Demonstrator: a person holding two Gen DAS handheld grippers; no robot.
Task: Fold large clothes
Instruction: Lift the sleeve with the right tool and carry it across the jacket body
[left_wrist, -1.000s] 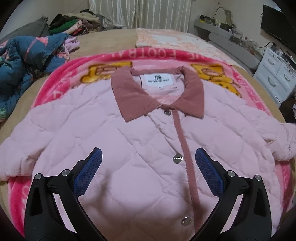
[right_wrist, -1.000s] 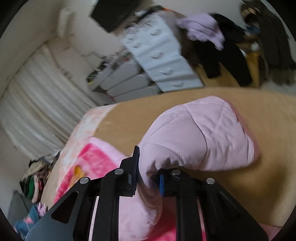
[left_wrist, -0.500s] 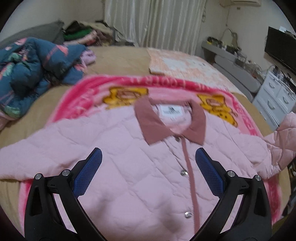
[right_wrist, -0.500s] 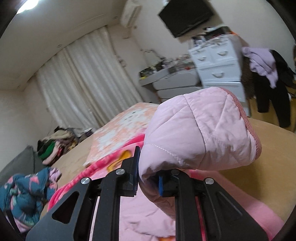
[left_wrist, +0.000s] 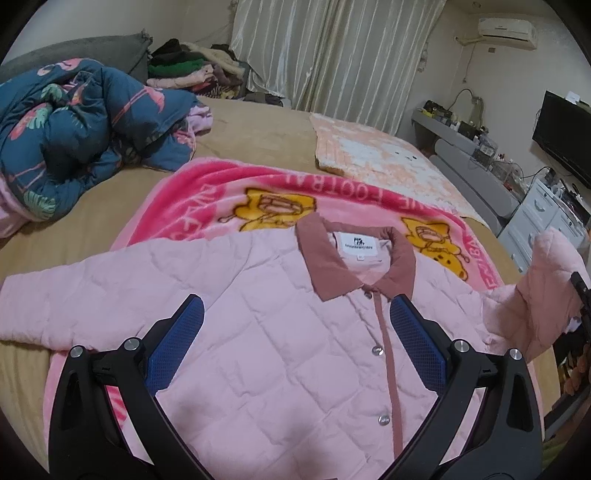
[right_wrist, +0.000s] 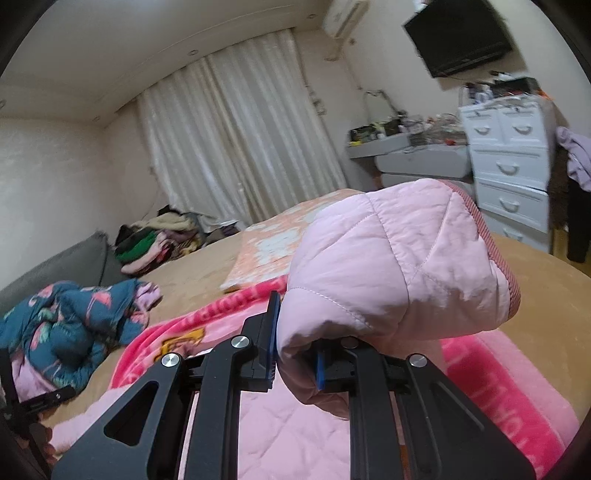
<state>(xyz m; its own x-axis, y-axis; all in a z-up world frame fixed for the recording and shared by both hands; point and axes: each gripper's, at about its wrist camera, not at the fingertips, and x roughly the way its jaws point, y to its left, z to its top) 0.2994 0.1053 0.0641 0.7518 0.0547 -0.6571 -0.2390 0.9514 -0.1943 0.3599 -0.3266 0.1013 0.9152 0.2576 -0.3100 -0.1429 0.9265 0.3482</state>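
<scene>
A pink quilted jacket with a dusty-rose collar lies face up, buttoned, on a bright pink blanket on the bed. Above its chest hangs my left gripper, open, with nothing between its blue pads. My right gripper is shut on the jacket's right sleeve, and the cuff end bulges above the jaws, lifted off the bed. In the left wrist view that raised sleeve shows at the right edge, beside a bit of the right gripper.
A crumpled dark blue floral duvet lies at the bed's left. A peach patterned cloth lies beyond the blanket. A heap of clothes sits by the curtain. White drawers and a wall TV stand to the right.
The left gripper has pulled back and risen, so more of the jacket and bed shows. The right gripper has lifted the sleeve and rolled upright, swinging toward the jacket's body.
</scene>
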